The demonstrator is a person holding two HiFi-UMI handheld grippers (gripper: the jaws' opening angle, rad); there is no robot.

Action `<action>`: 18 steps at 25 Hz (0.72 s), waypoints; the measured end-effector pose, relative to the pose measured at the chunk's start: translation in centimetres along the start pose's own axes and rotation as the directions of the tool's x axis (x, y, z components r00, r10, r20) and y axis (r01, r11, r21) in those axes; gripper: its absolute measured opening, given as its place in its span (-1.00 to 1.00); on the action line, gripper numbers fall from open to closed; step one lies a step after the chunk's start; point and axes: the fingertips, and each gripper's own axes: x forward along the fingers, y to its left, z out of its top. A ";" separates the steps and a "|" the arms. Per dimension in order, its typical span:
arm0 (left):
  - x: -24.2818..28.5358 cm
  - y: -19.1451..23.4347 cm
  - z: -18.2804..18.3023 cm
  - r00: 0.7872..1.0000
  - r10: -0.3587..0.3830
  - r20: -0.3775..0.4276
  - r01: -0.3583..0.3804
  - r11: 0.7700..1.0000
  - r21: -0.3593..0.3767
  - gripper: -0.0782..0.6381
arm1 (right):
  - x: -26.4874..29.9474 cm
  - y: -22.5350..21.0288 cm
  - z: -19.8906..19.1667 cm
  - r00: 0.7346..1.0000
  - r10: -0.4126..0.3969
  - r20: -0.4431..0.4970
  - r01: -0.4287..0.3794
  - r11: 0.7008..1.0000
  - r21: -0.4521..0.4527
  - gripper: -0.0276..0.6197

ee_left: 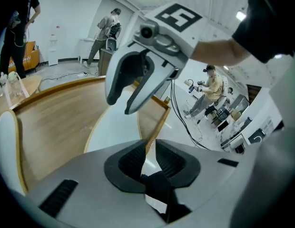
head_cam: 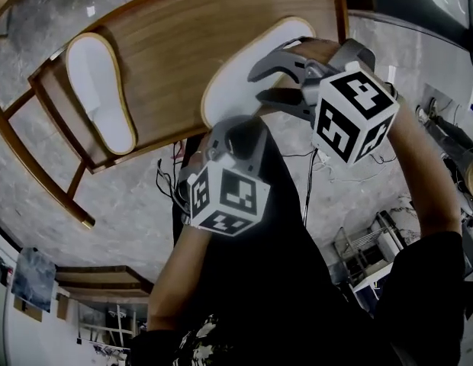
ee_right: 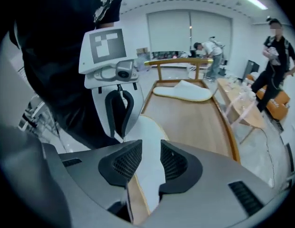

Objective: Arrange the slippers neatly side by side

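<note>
**Desk:** What took up most of the frame?

**Photographer:** A long wooden bench (head_cam: pixel 221 21) on a grey marbled floor (head_cam: pixel 122 204). A raised back rail (ee_right: pixel 178 61) closed off its far end. Beyond it, one person stood (ee_right: pixel 277 75) and another bent over (ee_right: pixel 208 49). Black cables (head_cam: pixel 166 181) trailed on the floor below the bench's long edge.

**Desk:** Was anything in the way?

**Photographer:** In the head view, the person's forearms and both marker cubes covered the bench's near end. Bare wood lay open between the two slippers.

**Desk:** And how did the slippers lie?

**Photographer:** They were well apart and roughly crosswise to each other. The far slipper (head_cam: pixel 99 90) lay across the bench just before the rail. The near slipper (head_cam: pixel 244 71) ran along the bench's length, with one end at the long edge nearest the person.

**Desk:** And the grippers?

**Photographer:** The right gripper (ee_right: pixel 151 163) hung over the near slipper. Its fingers stood apart and the white sole showed through the gap. The left gripper (ee_left: pixel 151 158) was just beside it at that slipper's end. Its fingers were parted only narrowly, with the bench's corner and the floor visible between them and nothing clamped.
</note>
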 end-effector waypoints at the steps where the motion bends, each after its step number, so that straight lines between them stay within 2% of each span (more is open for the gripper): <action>1: 0.2 -0.2 -0.1 1.000 -0.001 0.002 0.001 1.000 -0.007 -0.61 | 0.6 -0.1 -0.1 0.999 0.036 -0.024 -0.037 0.999 -0.039 -0.54; 5: 0.6 -0.5 -0.7 1.000 -0.004 -0.014 0.004 1.000 -0.013 -0.61 | 3.0 -0.6 -0.7 0.982 0.154 -0.110 -0.167 0.979 -0.118 -0.48; 9: 0.9 -0.4 -1.2 0.999 -0.005 -0.033 0.004 1.000 -0.021 -0.61 | 4.8 -0.2 -2.0 0.956 0.246 -0.160 -0.262 0.961 -0.089 -0.49; 10: 0.9 -0.4 -1.4 0.999 -0.005 -0.038 0.005 1.000 -0.016 -0.61 | 5.1 -0.2 -2.0 0.956 0.248 -0.158 -0.263 0.962 -0.080 -0.56; 11: 0.9 -0.3 -1.5 0.999 -0.004 -0.044 0.004 1.000 -0.011 -0.61 | 5.1 -0.1 -2.0 0.957 0.246 -0.154 -0.259 0.963 -0.071 -0.79; 12: 0.9 -0.2 -1.7 0.999 -0.001 -0.048 0.001 1.000 -0.008 -0.61 | 4.9 0.0 -1.9 0.958 0.246 -0.150 -0.257 0.965 -0.057 -0.89; 15: 0.4 0.2 -1.9 0.999 0.017 -0.039 -0.018 1.000 -0.017 -0.63 | 3.1 0.4 -0.5 0.965 0.241 -0.103 -0.242 0.970 0.004 -0.90; 18: -1.0 1.0 -1.5 0.999 0.051 -0.020 -0.051 0.998 -0.020 -0.63 | 0.8 0.0 1.3 0.989 0.145 -0.010 -0.144 0.987 0.064 -0.90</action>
